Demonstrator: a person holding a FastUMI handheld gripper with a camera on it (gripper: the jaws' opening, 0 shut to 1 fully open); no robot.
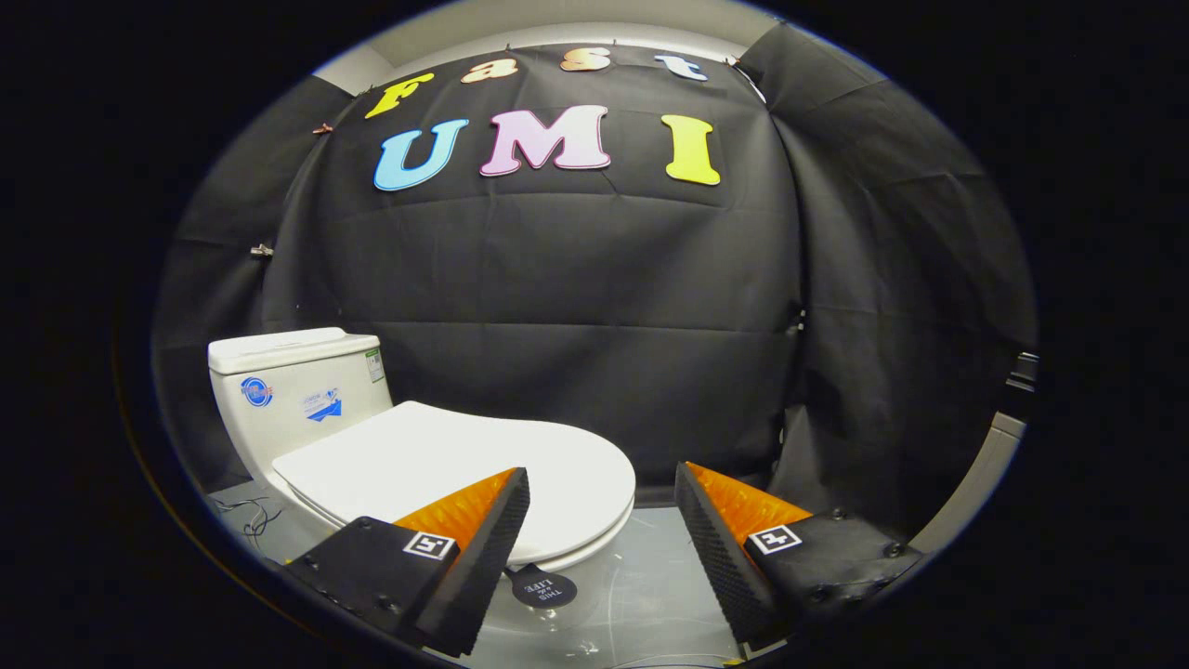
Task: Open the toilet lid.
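Note:
A white toilet stands on the floor ahead of me, its tank [293,390] at the back left. Its lid [446,474] lies flat and closed over the bowl, with the rounded front rim [604,530] toward the right. My gripper [602,483] is open, with nothing between its fingers. The left finger [483,534] hangs over the lid's front part, hiding a strip of it. The right finger [720,539] is off to the right of the toilet, above the floor. A small round black tag [543,587] sits under the front rim, just by the left fingertip.
Black cloth walls close the booth behind and to the right of the toilet. The floor [641,576] is pale and glossy. Loose thin wires [251,516] lie on the floor left of the toilet base. A grey post [985,474] stands at the far right.

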